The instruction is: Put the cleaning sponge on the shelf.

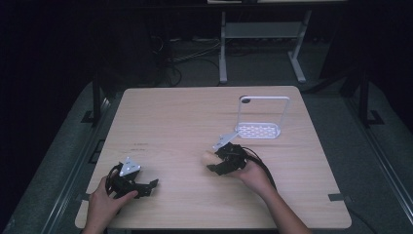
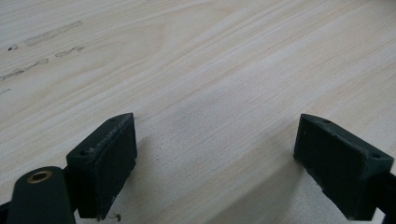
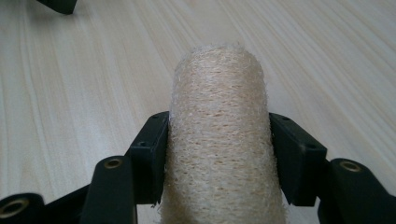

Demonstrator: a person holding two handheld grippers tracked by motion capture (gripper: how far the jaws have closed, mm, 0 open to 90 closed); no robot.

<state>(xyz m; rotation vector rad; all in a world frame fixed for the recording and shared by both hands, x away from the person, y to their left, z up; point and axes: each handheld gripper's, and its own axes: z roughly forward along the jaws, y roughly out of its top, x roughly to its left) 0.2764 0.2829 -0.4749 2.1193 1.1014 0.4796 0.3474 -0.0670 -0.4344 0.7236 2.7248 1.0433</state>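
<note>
Scene: I am looking down on a pale wooden desk (image 1: 175, 117) in a dark room, with a person's two hands coming in from the near edge, each holding a black claw.
Right claw: my right claw (image 1: 220, 161) sits a little right of the desk's middle, and its jaws are clamped on a loofah roll (image 3: 219, 140).
Loofah roll: a tan, fibrous cylinder with a rough woven surface. In the right gripper view both pads press its sides and its rounded end points away from the camera. From above, its pale end (image 1: 208, 157) sticks out toward the left edge of the desk. I cannot tell whether it is lifted or resting on the wood.
Left claw: my left claw (image 1: 141, 187) rests near the near-left corner. In the left gripper view its jaws stand wide apart with nothing but bare wood between them.
Rack: a white wire rack (image 1: 259, 127) with a tall looped handle and a slotted base stands toward the far-right corner, just beyond the right claw and apart from it.
Progress: I judge the pick-up as done, since the roll is gripped firmly.
Left to do: likely carrying the roll to the rack and setting it down there; the base looks empty so far.
</note>
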